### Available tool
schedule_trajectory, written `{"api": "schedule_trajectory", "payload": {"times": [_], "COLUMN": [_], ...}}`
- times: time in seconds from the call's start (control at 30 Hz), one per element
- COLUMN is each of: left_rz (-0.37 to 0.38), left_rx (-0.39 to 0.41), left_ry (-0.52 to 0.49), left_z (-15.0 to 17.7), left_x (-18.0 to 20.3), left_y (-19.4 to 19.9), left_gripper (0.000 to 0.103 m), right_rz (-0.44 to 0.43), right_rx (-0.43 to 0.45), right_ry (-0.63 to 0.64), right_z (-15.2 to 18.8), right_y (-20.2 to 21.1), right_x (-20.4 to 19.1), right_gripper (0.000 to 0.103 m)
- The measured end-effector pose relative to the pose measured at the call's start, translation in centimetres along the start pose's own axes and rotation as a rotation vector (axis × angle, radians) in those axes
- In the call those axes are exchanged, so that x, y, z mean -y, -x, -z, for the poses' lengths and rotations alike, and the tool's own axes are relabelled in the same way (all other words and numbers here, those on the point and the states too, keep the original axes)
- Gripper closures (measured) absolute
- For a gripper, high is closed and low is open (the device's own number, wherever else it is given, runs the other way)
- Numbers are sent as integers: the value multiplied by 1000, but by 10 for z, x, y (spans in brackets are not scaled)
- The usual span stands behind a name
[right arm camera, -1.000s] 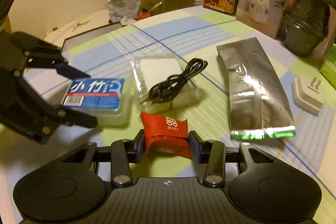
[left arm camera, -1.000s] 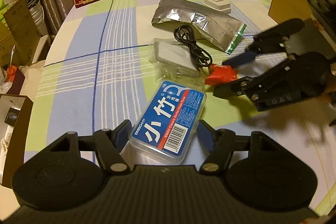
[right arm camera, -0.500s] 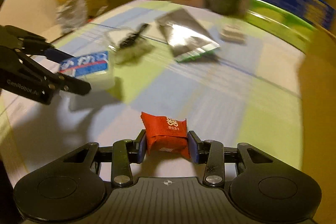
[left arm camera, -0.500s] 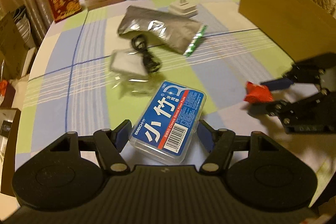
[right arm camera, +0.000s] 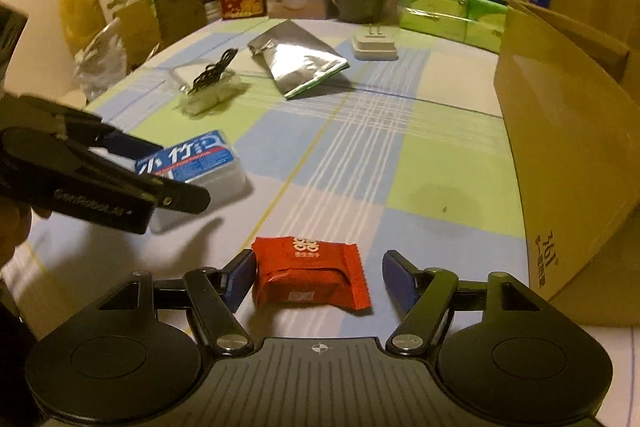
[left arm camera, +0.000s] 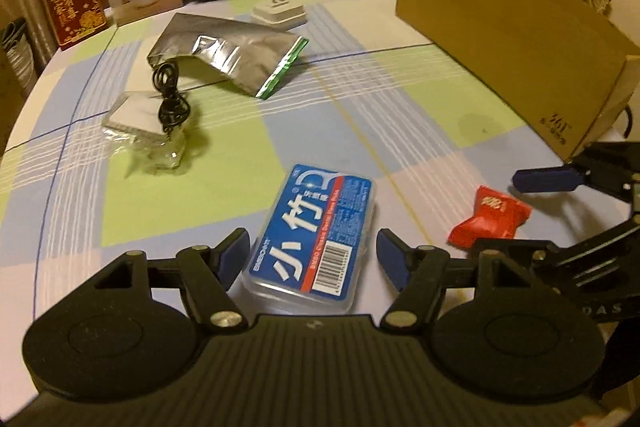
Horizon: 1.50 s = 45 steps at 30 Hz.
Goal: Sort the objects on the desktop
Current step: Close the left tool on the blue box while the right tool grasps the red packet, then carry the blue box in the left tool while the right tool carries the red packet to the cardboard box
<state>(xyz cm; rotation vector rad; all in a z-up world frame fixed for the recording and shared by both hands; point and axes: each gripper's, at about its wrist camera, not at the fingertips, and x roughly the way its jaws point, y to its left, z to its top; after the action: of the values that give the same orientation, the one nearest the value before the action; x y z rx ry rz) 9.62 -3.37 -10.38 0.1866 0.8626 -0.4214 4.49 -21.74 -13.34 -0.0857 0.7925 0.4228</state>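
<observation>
A clear box with a blue label (left arm camera: 316, 235) lies on the checked tablecloth between the fingers of my left gripper (left arm camera: 312, 259), which is open with gaps on both sides. The box also shows in the right wrist view (right arm camera: 192, 163). A red snack packet (right arm camera: 310, 273) lies on the cloth between the fingers of my right gripper (right arm camera: 318, 279), which is open; the left pad is close to the packet, the right pad stands apart. The packet also shows in the left wrist view (left arm camera: 490, 217).
A tall cardboard box (left arm camera: 512, 27) stands on the right. Further back lie a silver foil pouch (left arm camera: 228, 57), a black cable (left arm camera: 170, 105) on a clear bag, and a white plug adapter (left arm camera: 280, 13). Boxes, a dark jar and green tissue packs line the far edge.
My right gripper has opened and let go of the red packet, which now lies on the cloth. Both grippers have moved right, toward the cardboard box. The left gripper stays open around the blue-labelled box.
</observation>
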Motion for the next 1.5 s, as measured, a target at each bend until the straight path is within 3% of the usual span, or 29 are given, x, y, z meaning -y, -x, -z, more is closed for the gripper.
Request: {"api": "schedule_trajectory", "payload": {"times": [0.13,0.2,0.37,0.4,0.6,0.83,0.97,1.03,1.13,1.2,1.3,1.43,1.5], "left_rz": [19,18,37,38,40,46,40,35,23,22,15,14,14], "left_rx": [6,-7,-12,-13,-21,-21,-20,-19,-19,-18,-15,-14,-13], "left_ry": [3,4,5,5,14,17,11,0,-33,-48,-65,-67,-71], "left_z": [1,1,1,2,2,2,1,1,1,2,3,3,3], "left_x": [-5,-6,-6,-6,-7,-8,-7,-6,-1,2,5,5,6], "left_y": [2,-1,-2,-2,-4,-5,-7,-8,-8,-8,-8,-8,-8], "left_gripper": [32,32,32,32,33,35,45,45,46,50,50,50,50], "right_rz": [-9,0,-7,-14,1,38,66,72,78,76,71,73,70], "right_rx": [-6,0,9,12,34,46,47,45,46,38,43,46,47], "right_ry": [-10,18,-1,-10,-14,-15,0,15,18,-4,-22,-24,-23], "right_z": [3,4,3,3,5,5,6,7,7,7,7,7,7], "right_y": [-4,-4,-5,-5,-3,-2,-2,-2,-3,-5,-5,-4,-4], "right_x": [-1,-5,-5,-5,-7,-5,-5,-7,-7,-5,-4,-4,-4], "right_gripper": [37,45,51,58,64,65,65,65,62,53,52,54,63]}}
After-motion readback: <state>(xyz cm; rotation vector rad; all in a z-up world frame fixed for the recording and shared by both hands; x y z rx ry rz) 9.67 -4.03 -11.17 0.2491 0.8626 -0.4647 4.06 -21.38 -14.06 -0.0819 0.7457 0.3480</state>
